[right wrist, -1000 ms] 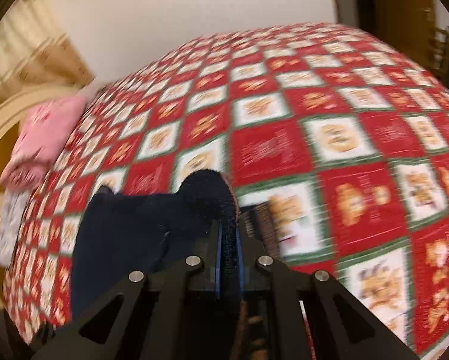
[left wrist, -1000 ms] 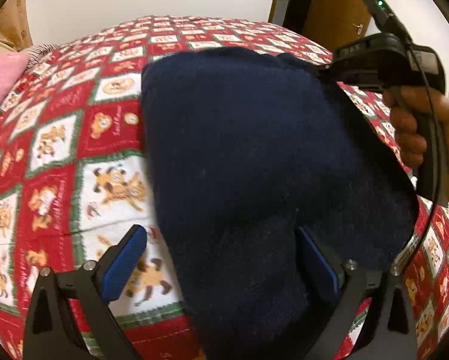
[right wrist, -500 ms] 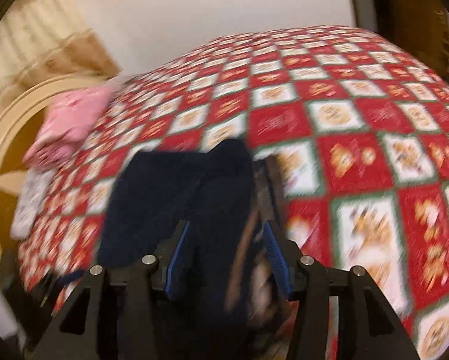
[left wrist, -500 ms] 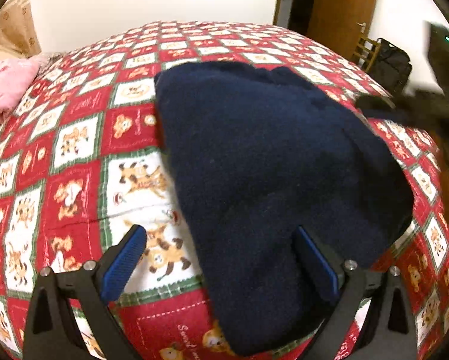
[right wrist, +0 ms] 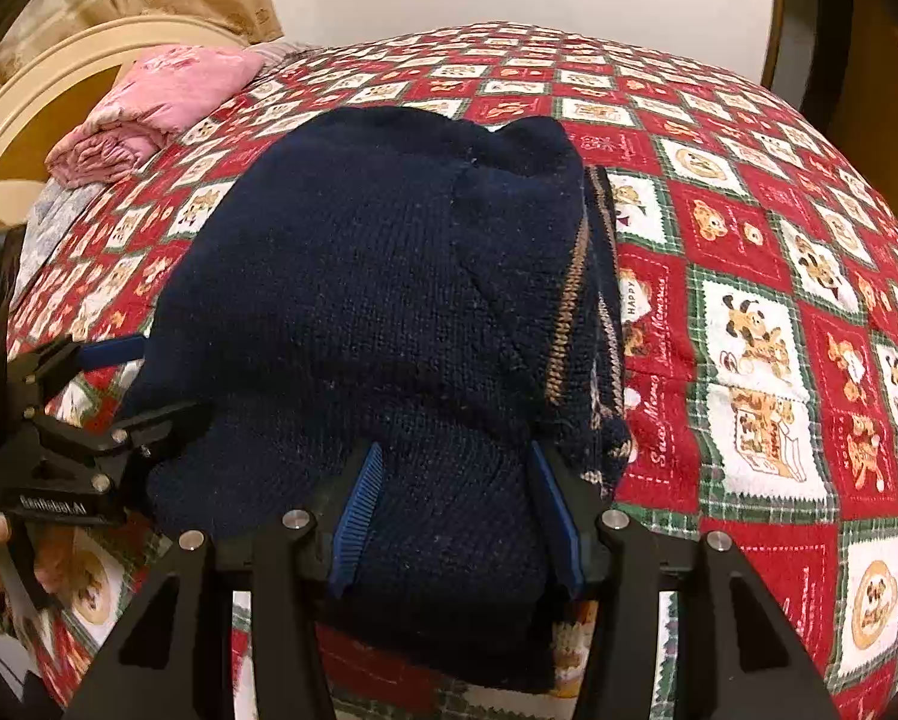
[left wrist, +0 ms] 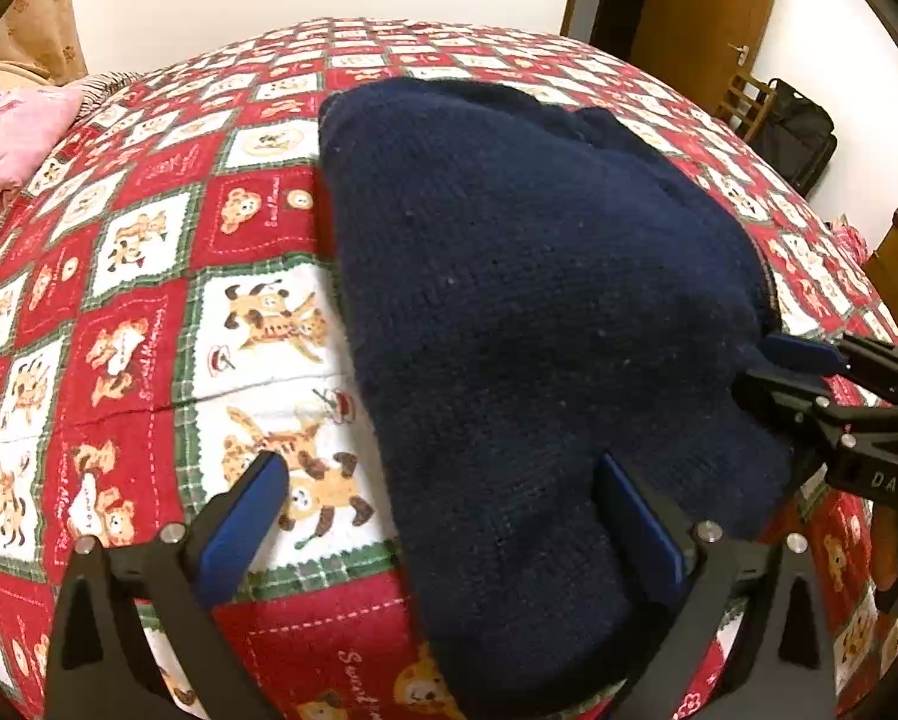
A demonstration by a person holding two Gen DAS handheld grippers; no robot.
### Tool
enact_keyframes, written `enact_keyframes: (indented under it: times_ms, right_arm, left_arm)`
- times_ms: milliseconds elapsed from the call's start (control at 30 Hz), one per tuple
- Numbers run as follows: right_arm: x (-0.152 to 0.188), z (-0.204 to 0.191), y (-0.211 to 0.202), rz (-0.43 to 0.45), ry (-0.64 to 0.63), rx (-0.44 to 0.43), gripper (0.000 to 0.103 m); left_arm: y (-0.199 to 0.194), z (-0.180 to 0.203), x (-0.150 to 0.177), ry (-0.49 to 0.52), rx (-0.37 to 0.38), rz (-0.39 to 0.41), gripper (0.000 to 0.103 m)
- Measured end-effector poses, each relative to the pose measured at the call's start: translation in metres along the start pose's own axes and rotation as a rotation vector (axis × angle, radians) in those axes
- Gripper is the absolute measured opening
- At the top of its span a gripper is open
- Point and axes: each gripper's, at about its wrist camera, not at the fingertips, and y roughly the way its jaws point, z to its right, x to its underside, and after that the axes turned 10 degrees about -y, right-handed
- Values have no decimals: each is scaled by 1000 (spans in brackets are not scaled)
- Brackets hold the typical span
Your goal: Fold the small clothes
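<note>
Between your right tongs (right wrist: 457,510) lies the near edge of the navy knitted garment (right wrist: 377,300), folded over on the patchwork bedspread (right wrist: 748,324); those jaws stand apart, ungripping. Your left tongs (left wrist: 443,516), also parted, straddle its left edge. Another fold probably remains.

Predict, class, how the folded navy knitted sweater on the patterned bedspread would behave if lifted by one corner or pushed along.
The navy sweater would probably flop and unfold: its layers lie loose, with a striped edge peeking out. The thick knit suggests moderate weight for its size. On the cloth bedspread it would likely drag and bunch rather than slide; it cannot roll or break.
</note>
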Motion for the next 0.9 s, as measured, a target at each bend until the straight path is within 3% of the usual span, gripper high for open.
enact_keyframes:
  times_ms: [233,400,567,733,900]
  right_arm:
    - [0,2,-2,2,-14,-28,52]
    - [3,0,-5,21,-47,-38,52]
    - [2,8,-24,62,15,-71,53]
    - [-4,40,-53,209,173,-121,79]
    - [-23,84,-38,247,331,-161,81]
  left_arm:
    - [-10,2,-2,46,7,-9,103]
    - [-28,1,-7,103,-12,31,103]
    - [-46,-20,-29,63,8,111,103]
    - [-34,-42,-63,-13,35,146,103]
    - [-8,-49,-84,-97,74,96,103]
